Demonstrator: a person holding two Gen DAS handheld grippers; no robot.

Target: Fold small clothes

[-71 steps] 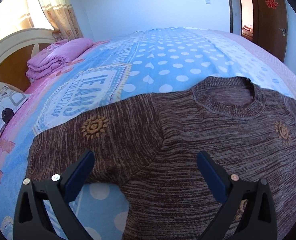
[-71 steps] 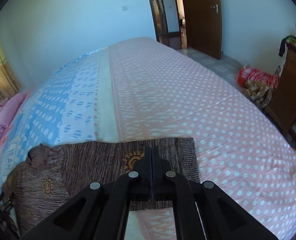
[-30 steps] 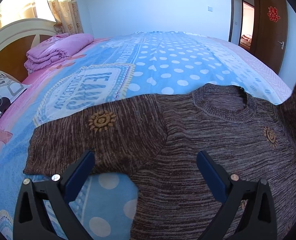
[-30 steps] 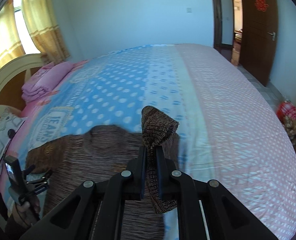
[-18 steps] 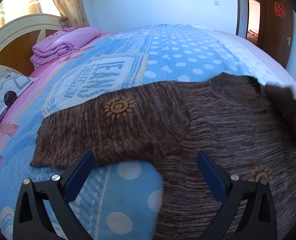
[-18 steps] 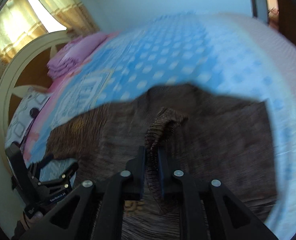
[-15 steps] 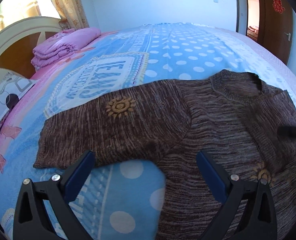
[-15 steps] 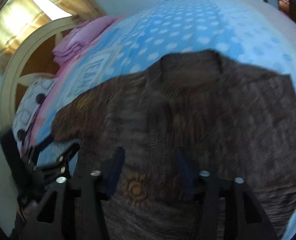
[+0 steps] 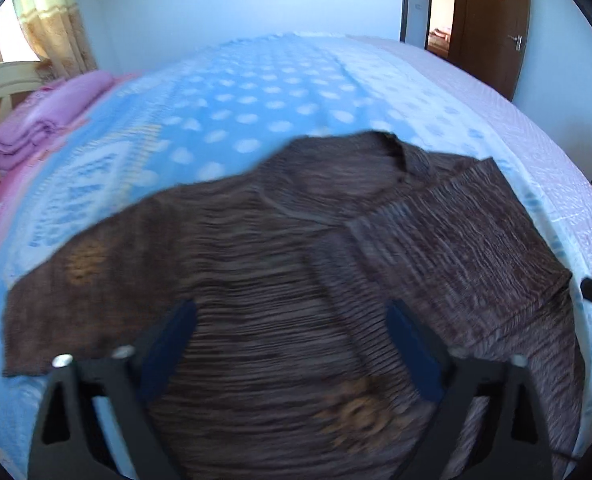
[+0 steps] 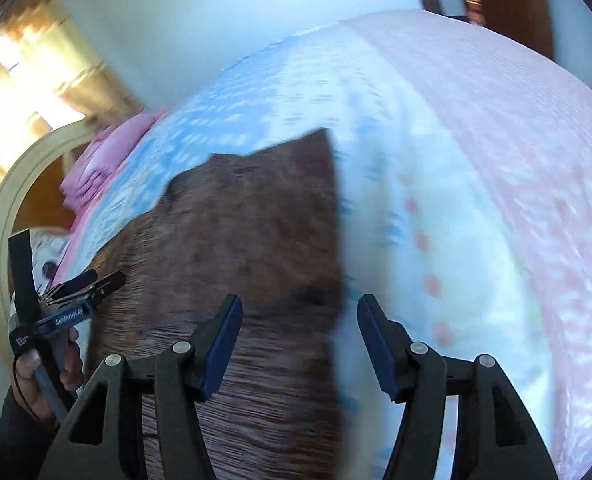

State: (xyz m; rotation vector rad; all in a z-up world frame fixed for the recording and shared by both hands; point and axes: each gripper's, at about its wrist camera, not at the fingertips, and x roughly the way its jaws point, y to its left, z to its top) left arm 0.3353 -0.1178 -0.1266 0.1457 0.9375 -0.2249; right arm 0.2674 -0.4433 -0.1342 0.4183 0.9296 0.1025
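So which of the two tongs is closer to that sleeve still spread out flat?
Left. The left tongs hover open over the sweater's chest beside the flat sleeve; the right tongs, open, hang at the opposite, folded edge.

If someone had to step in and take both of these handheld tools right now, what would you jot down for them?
Right tool: open, jaws have just been opening; nothing gripped, it hangs over the right edge of the brown sweater.
Left tool: open, jaws just narrowing slightly, empty, above the sweater's middle.
Sweater: lies flat on the dotted bedspread.
Done: right sleeve folded across the chest.
Left: the left sleeve is spread out to the side; fold it in, then fold the body.
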